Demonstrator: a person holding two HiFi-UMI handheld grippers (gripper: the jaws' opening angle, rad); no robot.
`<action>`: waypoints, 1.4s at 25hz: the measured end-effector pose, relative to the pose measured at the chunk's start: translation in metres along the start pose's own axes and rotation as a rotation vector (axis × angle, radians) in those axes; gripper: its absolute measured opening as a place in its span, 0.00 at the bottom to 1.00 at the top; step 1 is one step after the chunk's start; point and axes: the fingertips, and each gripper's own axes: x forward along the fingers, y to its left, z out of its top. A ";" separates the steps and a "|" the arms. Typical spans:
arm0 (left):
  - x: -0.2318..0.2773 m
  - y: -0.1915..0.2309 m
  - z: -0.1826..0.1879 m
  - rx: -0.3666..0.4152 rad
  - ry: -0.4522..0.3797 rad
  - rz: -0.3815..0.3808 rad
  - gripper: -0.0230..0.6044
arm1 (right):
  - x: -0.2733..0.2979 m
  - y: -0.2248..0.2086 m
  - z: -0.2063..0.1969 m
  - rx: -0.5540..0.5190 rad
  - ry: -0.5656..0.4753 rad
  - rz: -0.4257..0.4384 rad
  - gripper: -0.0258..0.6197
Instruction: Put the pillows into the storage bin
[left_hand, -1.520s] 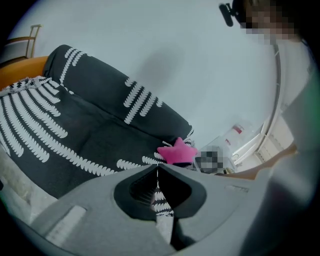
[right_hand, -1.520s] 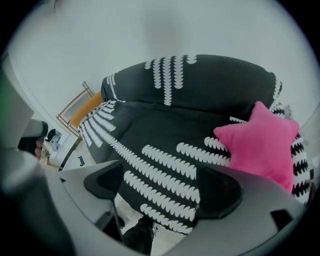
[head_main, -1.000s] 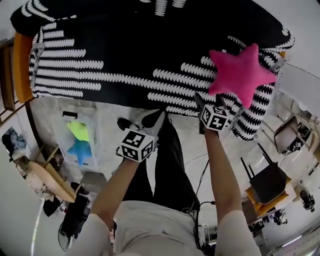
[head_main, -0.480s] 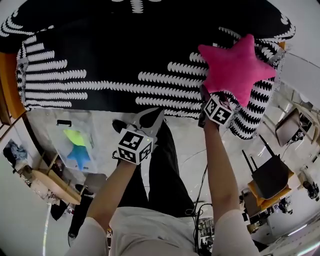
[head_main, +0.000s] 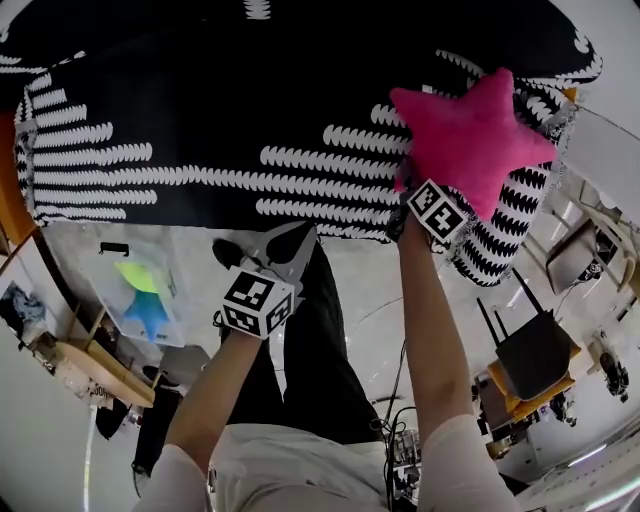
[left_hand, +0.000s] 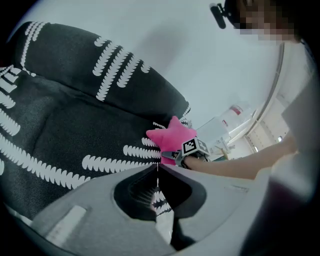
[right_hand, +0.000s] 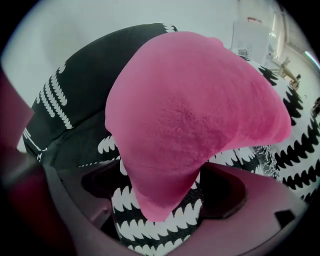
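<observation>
the pink star pillow (head_main: 470, 135) lies at the right end of the sofa (head_main: 200, 90), close to its front edge, on the black cover with rows of white marks. the right gripper (head_main: 404, 188) points steeply down at the pillow's near side. in the right gripper view one point of the star hangs down between the two jaws, which stand wide apart. these jaws have just been opening. the pads do not seem to press the plush, though the pillow fills most of that view and hides part of the right-hand jaw, so a light touch there cannot be ruled out. the left gripper (left_hand: 157, 168) is off the sofa, just in front of the middle of its front edge and above the person's black trousers (head_main: 310, 340). its jaws are closed tip to tip with nothing between them. in the left gripper view it looks across the seat toward the pink pillow and the right hand's marker cube. the storage bin (head_main: 180, 300), a clear one, stands on the floor to the person's left, well apart from the pink pillow. inside it lie a green star pillow (head_main: 135, 278) and a blue star pillow (head_main: 150, 312), the green one nearer the sofa.
</observation>
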 end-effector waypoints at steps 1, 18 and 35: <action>0.000 0.002 -0.001 -0.004 0.000 0.003 0.07 | 0.003 0.000 0.002 0.008 -0.006 -0.013 0.80; -0.020 0.003 -0.005 -0.006 -0.008 0.026 0.07 | -0.005 -0.004 0.024 -0.051 -0.073 -0.058 0.41; -0.087 -0.015 0.008 -0.010 -0.117 0.057 0.07 | -0.087 0.045 0.036 -0.362 -0.128 0.129 0.32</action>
